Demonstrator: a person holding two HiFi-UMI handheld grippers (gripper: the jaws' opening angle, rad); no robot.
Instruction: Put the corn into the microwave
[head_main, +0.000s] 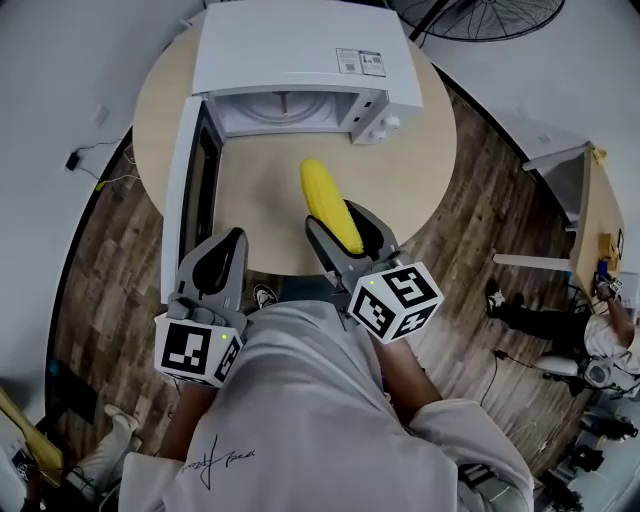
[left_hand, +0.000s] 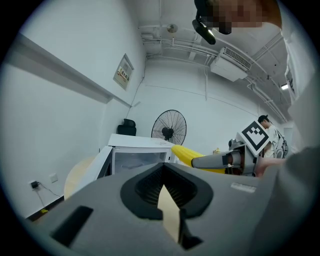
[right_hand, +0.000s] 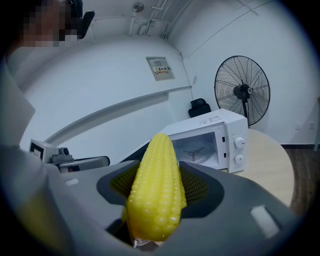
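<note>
A yellow corn cob (head_main: 328, 203) sticks forward out of my right gripper (head_main: 340, 222), which is shut on its lower half above the round table (head_main: 420, 160). In the right gripper view the corn (right_hand: 155, 200) fills the gap between the jaws and points at the white microwave (right_hand: 210, 140). The microwave (head_main: 300, 50) stands at the table's far side, cavity open, with its door (head_main: 185, 190) swung out to the left. My left gripper (head_main: 232, 243) hovers shut and empty beside that door's near end. The left gripper view shows the corn (left_hand: 187, 154) to the right of the microwave (left_hand: 137, 150).
A standing fan (head_main: 490, 15) is behind the table on the right. A desk (head_main: 590, 220) and a seated person (head_main: 560, 320) are at the far right on the wood floor. A cable and plug (head_main: 85, 155) lie left of the table.
</note>
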